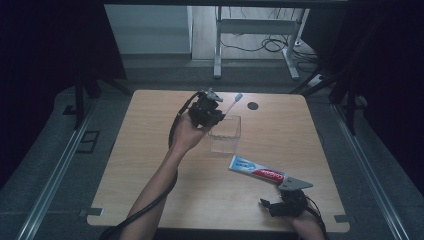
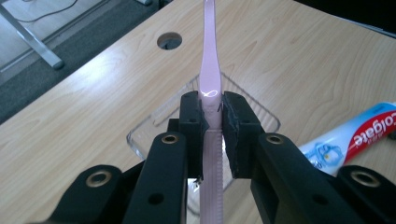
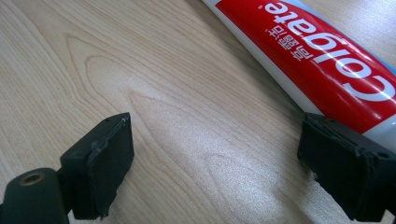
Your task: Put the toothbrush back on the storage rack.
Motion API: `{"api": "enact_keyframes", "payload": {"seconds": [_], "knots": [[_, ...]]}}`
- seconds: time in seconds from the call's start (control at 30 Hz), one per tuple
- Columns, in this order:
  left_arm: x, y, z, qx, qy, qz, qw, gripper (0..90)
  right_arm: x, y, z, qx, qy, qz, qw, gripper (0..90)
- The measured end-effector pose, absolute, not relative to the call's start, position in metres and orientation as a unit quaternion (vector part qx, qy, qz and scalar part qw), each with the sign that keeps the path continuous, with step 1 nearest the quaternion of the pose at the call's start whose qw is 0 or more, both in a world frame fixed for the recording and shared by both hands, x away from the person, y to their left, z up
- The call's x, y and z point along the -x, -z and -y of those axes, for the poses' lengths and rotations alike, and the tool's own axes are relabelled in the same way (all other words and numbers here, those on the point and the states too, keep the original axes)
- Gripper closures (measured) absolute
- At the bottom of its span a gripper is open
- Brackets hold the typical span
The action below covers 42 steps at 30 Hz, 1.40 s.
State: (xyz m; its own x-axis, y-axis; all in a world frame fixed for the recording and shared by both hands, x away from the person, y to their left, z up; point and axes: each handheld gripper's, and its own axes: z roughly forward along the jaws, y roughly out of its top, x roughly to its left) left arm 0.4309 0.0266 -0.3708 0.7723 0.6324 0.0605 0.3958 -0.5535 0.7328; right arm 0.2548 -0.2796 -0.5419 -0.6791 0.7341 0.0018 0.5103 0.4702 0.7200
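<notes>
In the high view, the left gripper (image 1: 215, 106) is held up above the far-left corner of a clear plastic box (image 1: 225, 134) that stands on the wooden table (image 1: 150, 150), and a pale pink toothbrush (image 1: 233, 101) sticks out of it, its long axis slanting away from the person and to the right, its head beyond the far rim of the box. On the near side of the box a toothpaste tube (image 1: 256, 170) lies flat, its long axis running from just beside the box's near-right corner down toward the right gripper (image 1: 268, 205), which sits low at the table's near edge with a grey plate on top. A dark round hole (image 1: 253, 105) marks the table beyond the box. In the left gripper view, the fingers (image 2: 193, 122) are pinching the toothbrush handle (image 2: 208, 74) between them, one pad pressed on each flat side; the handle runs straight ahead over the box (image 2: 140, 135), past its far wall toward the hole (image 2: 169, 40), with the toothpaste tube (image 2: 355, 137) to the box's right. In the right gripper view, the fingers (image 3: 109, 158) are spread wide over bare table (image 3: 187, 116); the red and white toothpaste tube (image 3: 327, 60) lies diagonally, its lower stretch right at the right-hand finger, though I cannot tell if they touch, and nothing is between the fingers.
</notes>
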Motion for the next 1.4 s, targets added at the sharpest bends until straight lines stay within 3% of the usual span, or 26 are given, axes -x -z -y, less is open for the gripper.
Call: {"api": "enact_keyframes", "payload": {"seconds": [0.67,1.4], "knots": [[-0.458,0.393,0.001,-0.853,-0.167,-0.306,0.388,78.7,-0.255,0.542,0.28,-0.369,-0.359,-0.843,0.156,10.3],[-0.453,0.442,0.006,-0.852,-0.179,-0.326,0.367,78.2,-0.255,0.542,0.28,-0.369,-0.359,-0.843,0.155,10.2]]}}
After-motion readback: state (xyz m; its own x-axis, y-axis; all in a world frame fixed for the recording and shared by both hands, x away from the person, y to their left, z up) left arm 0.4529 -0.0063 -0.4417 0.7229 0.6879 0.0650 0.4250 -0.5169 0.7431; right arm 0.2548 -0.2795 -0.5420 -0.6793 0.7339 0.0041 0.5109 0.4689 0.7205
